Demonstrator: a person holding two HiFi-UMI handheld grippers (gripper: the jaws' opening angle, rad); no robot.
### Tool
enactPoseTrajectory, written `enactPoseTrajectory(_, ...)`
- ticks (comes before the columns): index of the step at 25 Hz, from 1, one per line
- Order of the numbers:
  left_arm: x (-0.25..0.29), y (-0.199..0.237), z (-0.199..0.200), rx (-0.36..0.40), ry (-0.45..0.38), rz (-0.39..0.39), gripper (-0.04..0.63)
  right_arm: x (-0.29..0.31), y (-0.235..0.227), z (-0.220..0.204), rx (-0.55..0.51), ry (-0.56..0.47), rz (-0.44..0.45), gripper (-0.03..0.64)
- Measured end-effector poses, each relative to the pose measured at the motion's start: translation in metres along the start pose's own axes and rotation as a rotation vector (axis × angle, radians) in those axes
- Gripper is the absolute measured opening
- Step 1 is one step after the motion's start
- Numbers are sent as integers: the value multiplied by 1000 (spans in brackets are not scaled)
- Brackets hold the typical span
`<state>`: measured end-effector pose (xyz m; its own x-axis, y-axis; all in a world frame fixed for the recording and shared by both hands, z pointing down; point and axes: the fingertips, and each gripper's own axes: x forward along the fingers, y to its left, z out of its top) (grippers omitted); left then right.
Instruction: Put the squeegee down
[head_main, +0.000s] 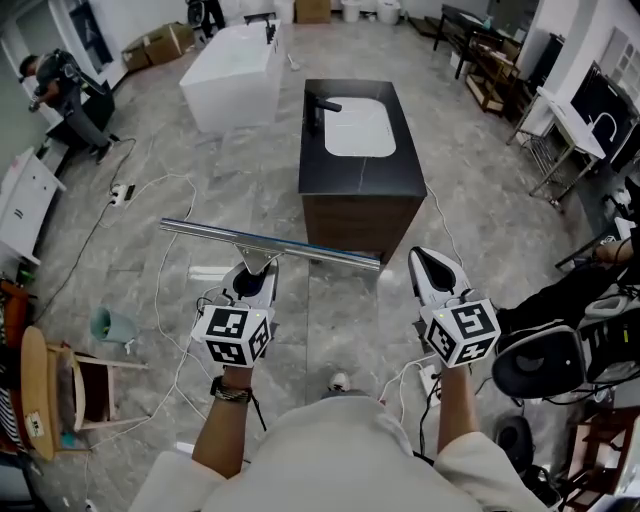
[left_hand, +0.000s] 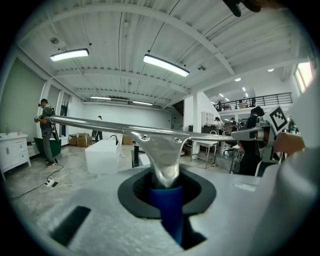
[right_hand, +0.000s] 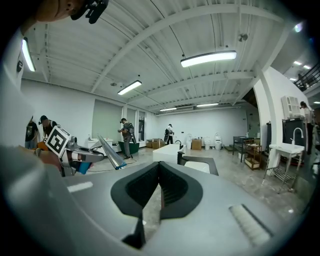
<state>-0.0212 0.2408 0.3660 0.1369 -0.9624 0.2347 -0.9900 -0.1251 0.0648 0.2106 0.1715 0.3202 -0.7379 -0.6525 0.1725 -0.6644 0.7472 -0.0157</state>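
Squeegee (head_main: 272, 244): carried in the air above the floor, short of the dark sink surface (head_main: 335, 172); its long metal blade lies crosswise, roughly level.
Left gripper (head_main: 250, 281): fingers (left_hand: 131, 193) pinch the squeegee's blue handle, just below the metal neck.
Right gripper (head_main: 437, 272): fingers (right_hand: 136, 189) pressed together, nothing between them, just beside the blade's end without touching it.
Handling: probably light and stiff; the wide blade may twist about so narrow a grip, and polished metal looks slippery.
Hold: the blue handle seems the best place, not the blade.
Set-down: likely laid flat to spare the rubber edge.
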Motion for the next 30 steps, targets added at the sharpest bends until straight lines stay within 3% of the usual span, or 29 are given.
enactPoseTrajectory(13, 101, 39, 12, -11, 27, -9, 51, 75, -58, 12, 102, -9, -37, 8)
enactPoseTrajectory(30, 307, 174, 51, 19, 69, -127, 51, 292, -120, 29, 107, -2, -120, 8)
